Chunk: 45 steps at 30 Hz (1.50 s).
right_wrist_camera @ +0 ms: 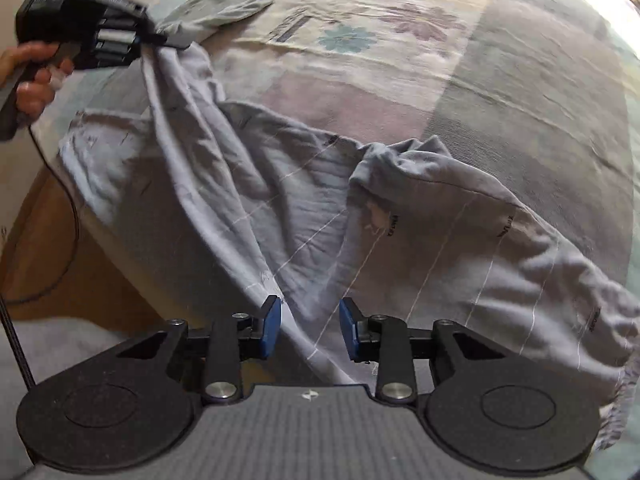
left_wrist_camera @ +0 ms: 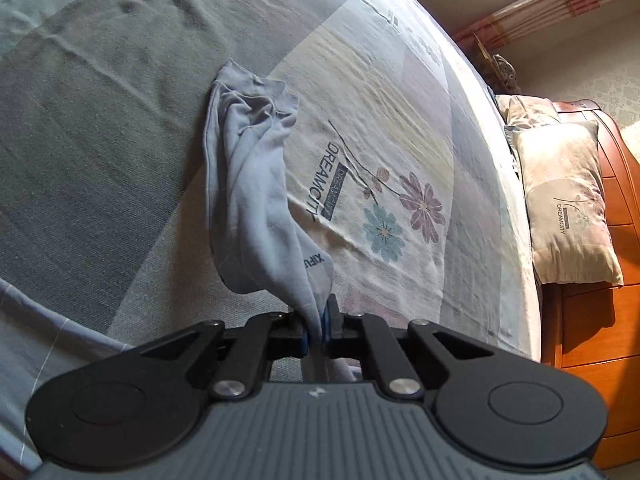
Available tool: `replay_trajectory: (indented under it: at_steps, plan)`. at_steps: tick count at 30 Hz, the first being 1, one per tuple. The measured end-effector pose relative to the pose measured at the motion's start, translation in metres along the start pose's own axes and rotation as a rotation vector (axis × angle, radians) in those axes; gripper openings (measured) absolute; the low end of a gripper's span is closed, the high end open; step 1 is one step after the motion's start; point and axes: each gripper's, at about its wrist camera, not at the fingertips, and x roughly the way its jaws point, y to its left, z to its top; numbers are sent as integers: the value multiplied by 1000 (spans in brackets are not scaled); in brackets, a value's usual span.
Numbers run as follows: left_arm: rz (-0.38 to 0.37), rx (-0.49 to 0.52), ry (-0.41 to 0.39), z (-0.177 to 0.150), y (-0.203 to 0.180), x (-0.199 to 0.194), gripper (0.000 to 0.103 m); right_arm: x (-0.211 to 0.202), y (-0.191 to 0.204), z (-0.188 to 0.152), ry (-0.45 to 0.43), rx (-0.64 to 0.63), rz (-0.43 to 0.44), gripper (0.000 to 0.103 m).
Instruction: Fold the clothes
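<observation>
Left wrist view. Left hand-held gripper [left_wrist_camera: 316, 330] nearest the lens, blue pads clenched on a gathered edge of the grey garment [left_wrist_camera: 248, 184]. Garment drawn up from the bed [left_wrist_camera: 100, 120] into a narrow, twisted rope running away from the pads, far end still resting on the bedspread. Dark lettering on the fabric just above the grip. Printed flowers [left_wrist_camera: 404, 216] and the word DREAMCITY on the bedspread just right of the garment. Pillow [left_wrist_camera: 568, 200] with the same print at the right, against a wooden headboard [left_wrist_camera: 624, 208]. Striped curtain [left_wrist_camera: 560, 8] at upper right.

Right wrist view. Right hand-held gripper [right_wrist_camera: 309, 330] nearest the lens, blue pads parted, not grasping; a fold of the grey garment [right_wrist_camera: 460, 232] passing between the pads without visible contact on either. Garment marked with thin white lines, spread crumpled across the near edge of the bed [right_wrist_camera: 520, 80], one part heaped at the right, another part rising diagonally to upper left. Left hand-held gripper [right_wrist_camera: 160, 42] at upper left, blurred, pinching that raised part. Person's hand [right_wrist_camera: 34, 76] on its handle. Black cable [right_wrist_camera: 60, 240] hanging below, over a brown floor [right_wrist_camera: 80, 280].
</observation>
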Motion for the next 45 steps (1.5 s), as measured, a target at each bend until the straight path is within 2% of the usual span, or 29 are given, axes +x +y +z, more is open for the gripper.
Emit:
replay_trajectory:
  at_steps: [2,6,7,8,9,10,11,17,23,32,37,40,43,45]
  plan:
    - [12,-16,-3,-5,2,-5,5,6,15,-2,16,-184,-4,36]
    - [33,-31,-20,-11,3,-10,5,8,30,-8,28,-392,36,36]
    - [36,-37,-23,-12,2,-11,5,11,34,-10,36,-442,15,36]
    - [36,-40,-25,-13,2,-12,5,15,38,-13,45,-493,-19,31]
    - [39,-45,-29,-14,2,-13,5,19,41,-16,54,-544,-53,18]
    - [42,-47,-31,-15,2,-14,5,22,43,-18,66,-577,-70,10]
    - [49,-44,-32,-17,1,-16,5,23,42,-19,72,-586,-68,4]
    - [96,-17,-10,-29,1,-32,5,5,30,-9,82,-509,14,4]
    - [170,-26,15,-47,30,-23,5,12,26,-7,127,-503,74,4]
    - [153,6,39,-54,43,-19,7,26,10,5,184,-442,141,4]
    - [135,-24,92,-58,60,-14,9,31,8,7,204,-443,133,5]
    - [125,-11,130,-61,63,-15,17,28,7,5,212,-436,133,6]
    - [201,55,192,-64,65,-12,19,25,6,6,222,-441,129,7]
    - [210,70,218,-63,68,-13,21,22,7,2,229,-455,121,8]
